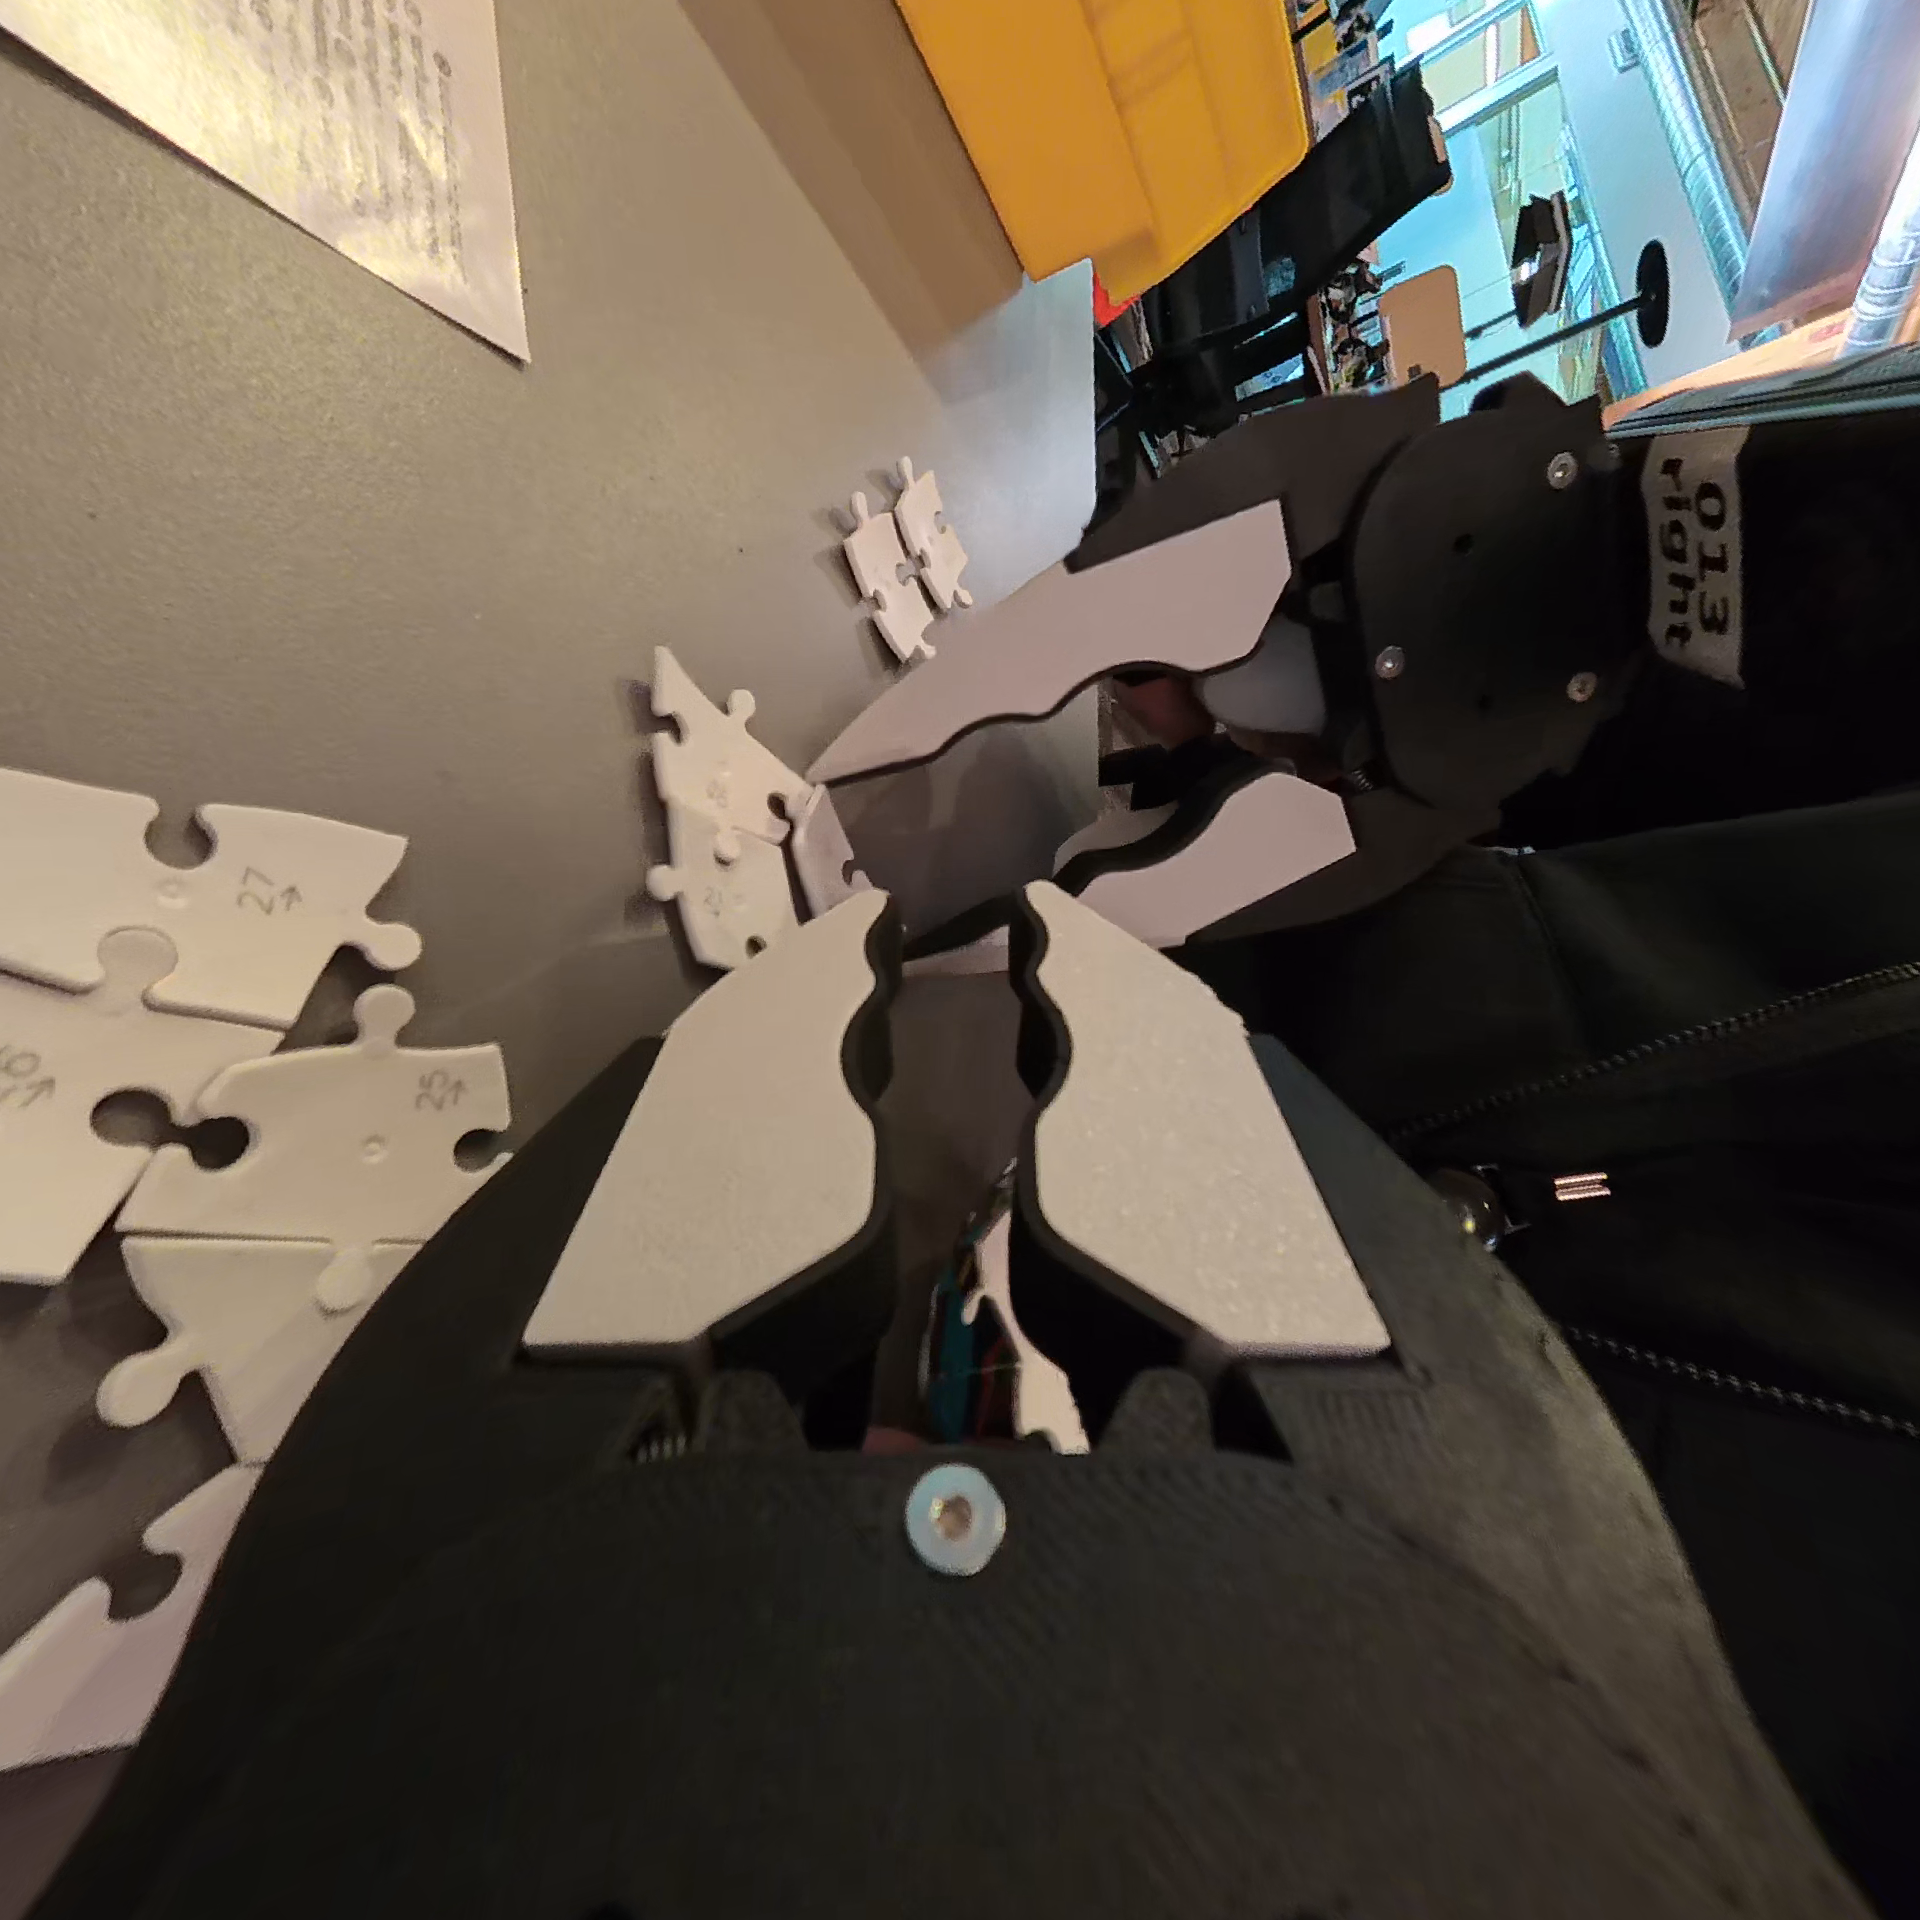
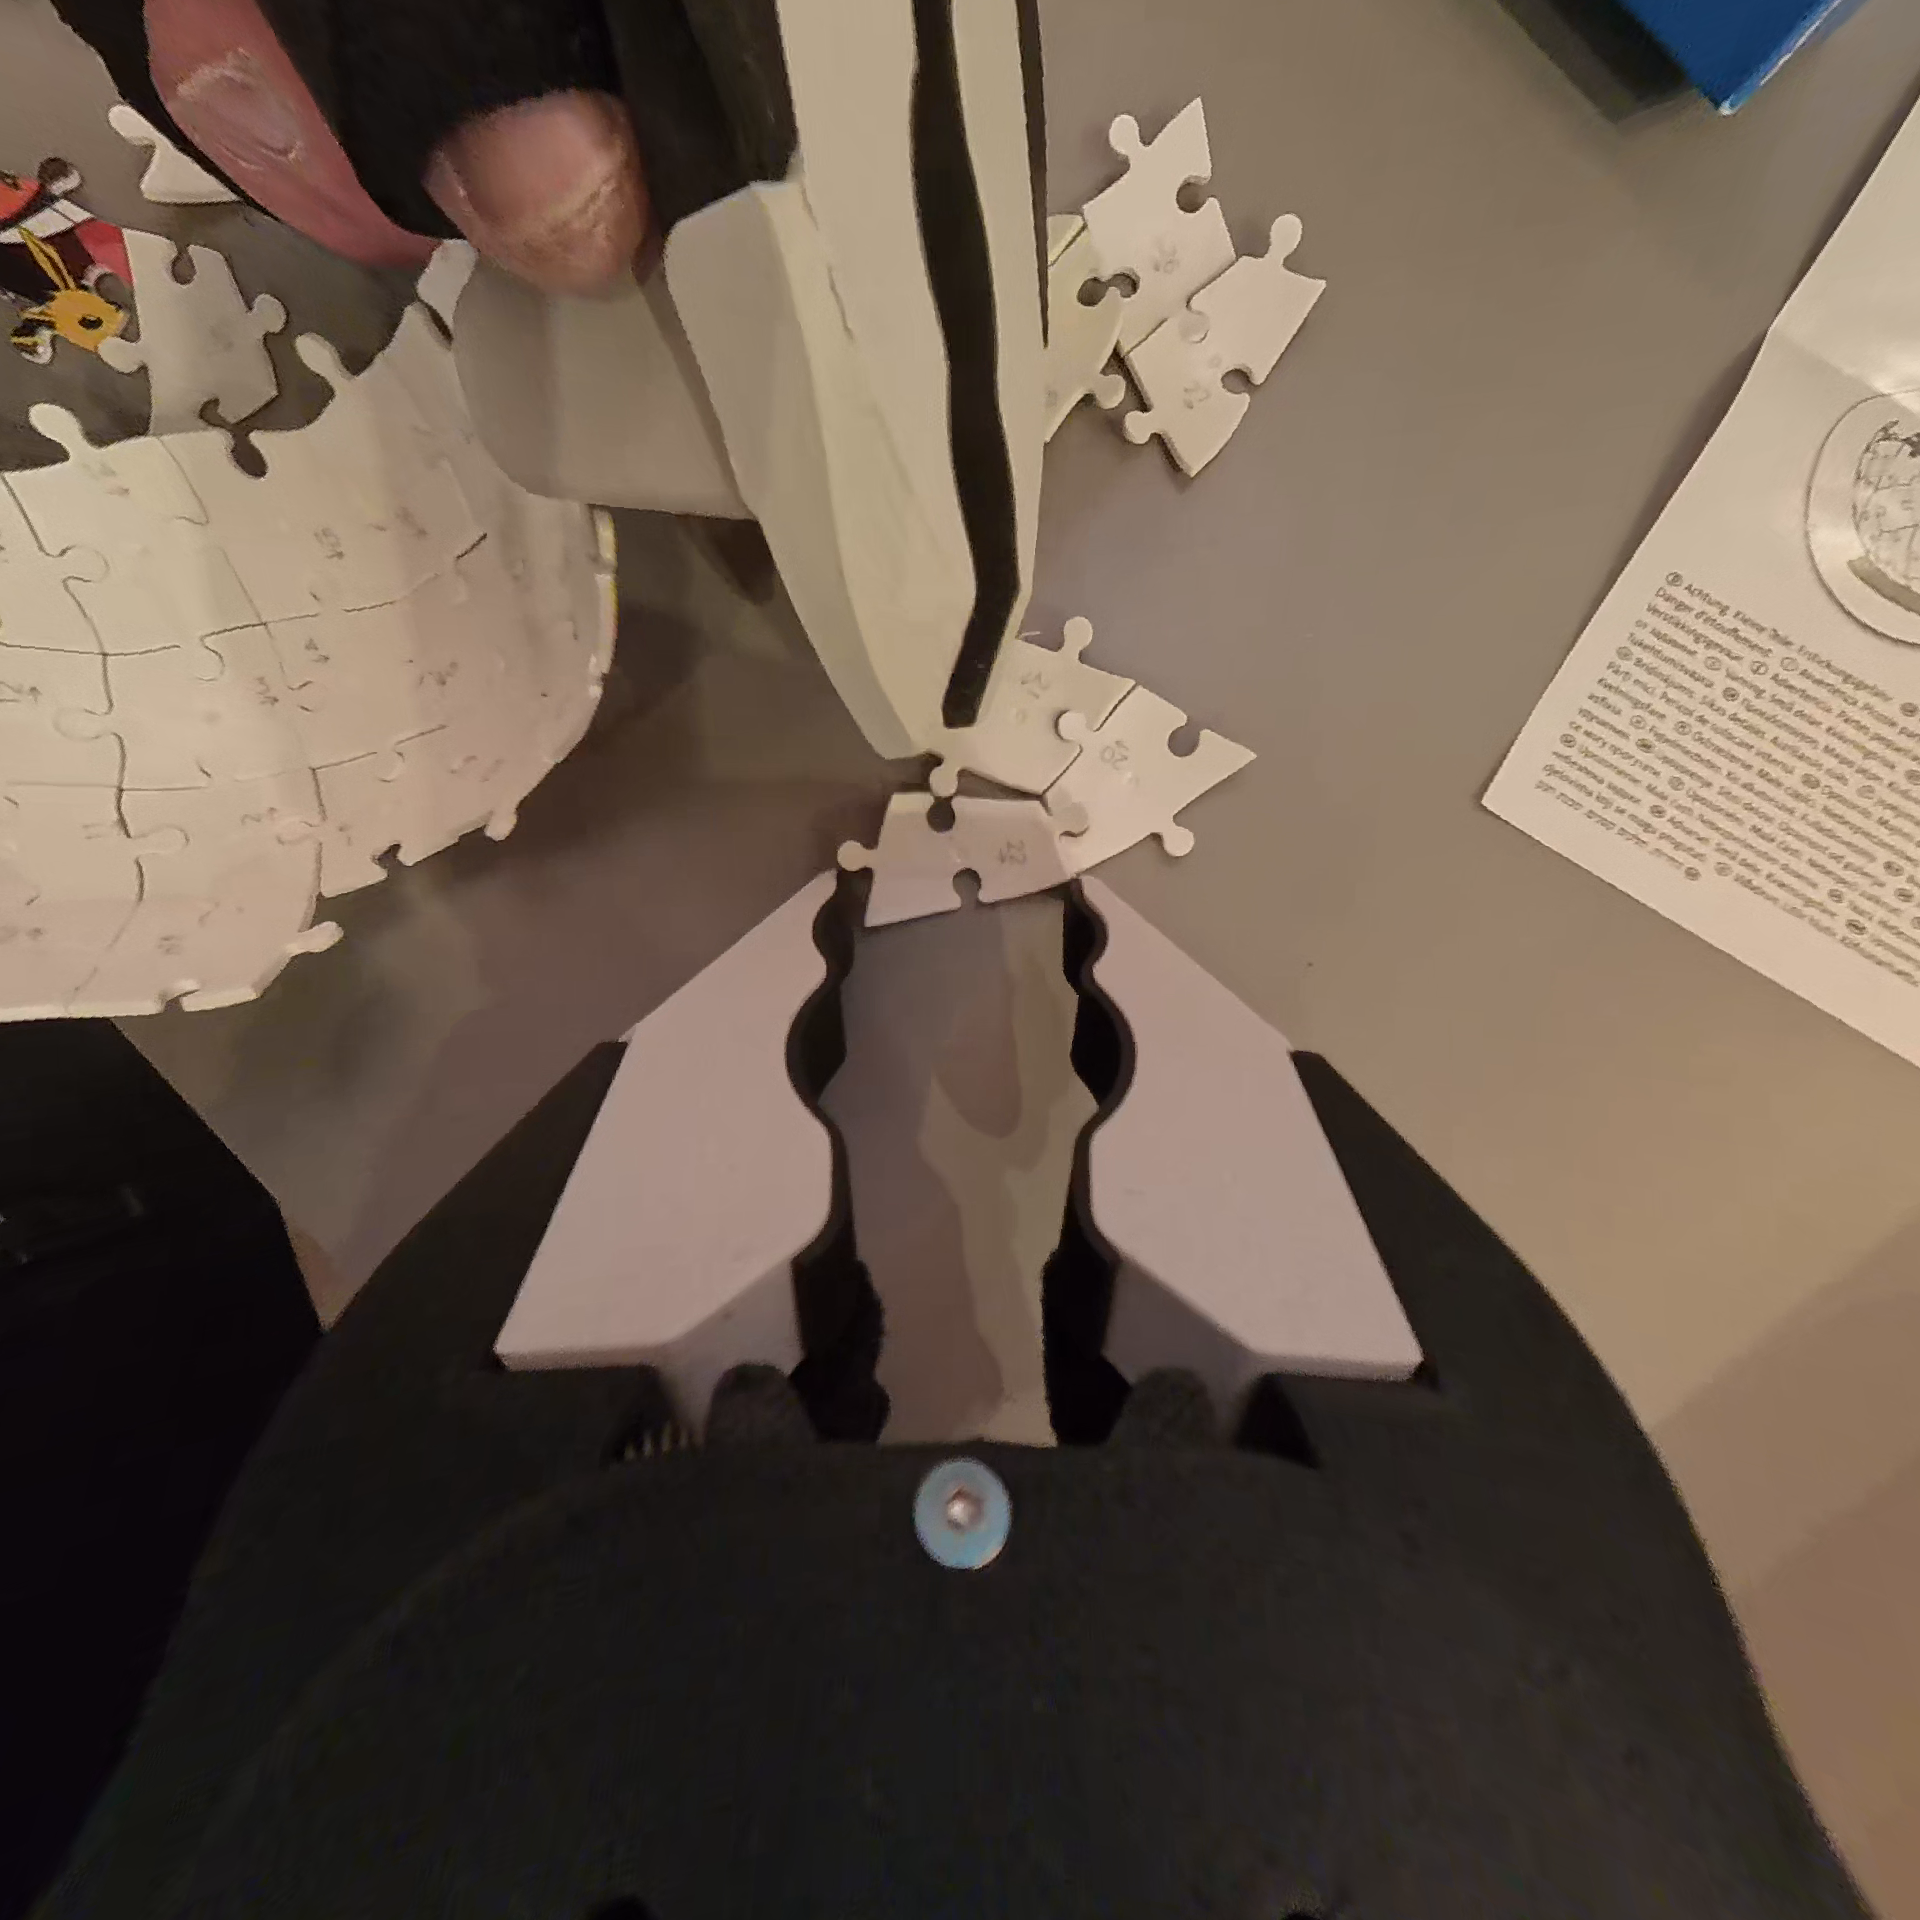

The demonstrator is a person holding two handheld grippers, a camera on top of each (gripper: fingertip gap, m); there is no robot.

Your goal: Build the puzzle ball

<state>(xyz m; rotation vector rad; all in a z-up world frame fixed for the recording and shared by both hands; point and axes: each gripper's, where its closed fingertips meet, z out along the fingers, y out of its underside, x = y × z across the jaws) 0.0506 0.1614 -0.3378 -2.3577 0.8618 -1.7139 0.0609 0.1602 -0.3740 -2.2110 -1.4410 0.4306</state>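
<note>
A partly built white puzzle ball shell (image 2: 260,675) lies at the left, inner numbered side up; its near pieces (image 1: 208,904) show in the left wrist view. My right gripper (image 2: 961,888) is shut on a white puzzle piece (image 2: 966,862) at its fingertips and holds it against a joined pair of pieces (image 2: 1122,748) on the grey table. My left gripper (image 2: 961,717) comes down from above, its tips resting on that pair. In its own view my left gripper (image 1: 956,904) shows a narrow gap and holds nothing. The right gripper (image 1: 925,831), the piece (image 1: 826,852) and the pair (image 1: 717,821) lie just ahead.
More loose joined pieces (image 2: 1174,301) lie beyond the pair, and also show in the left wrist view (image 1: 904,571). A printed leaflet (image 2: 1714,727) lies at the right. A yellow bin (image 1: 1122,125) stands at the table's far side. A blue box corner (image 2: 1766,52) shows top right. The person's fingers (image 2: 520,177) hold the left gripper. There is about 4 centimeters between the tips of the two grippers.
</note>
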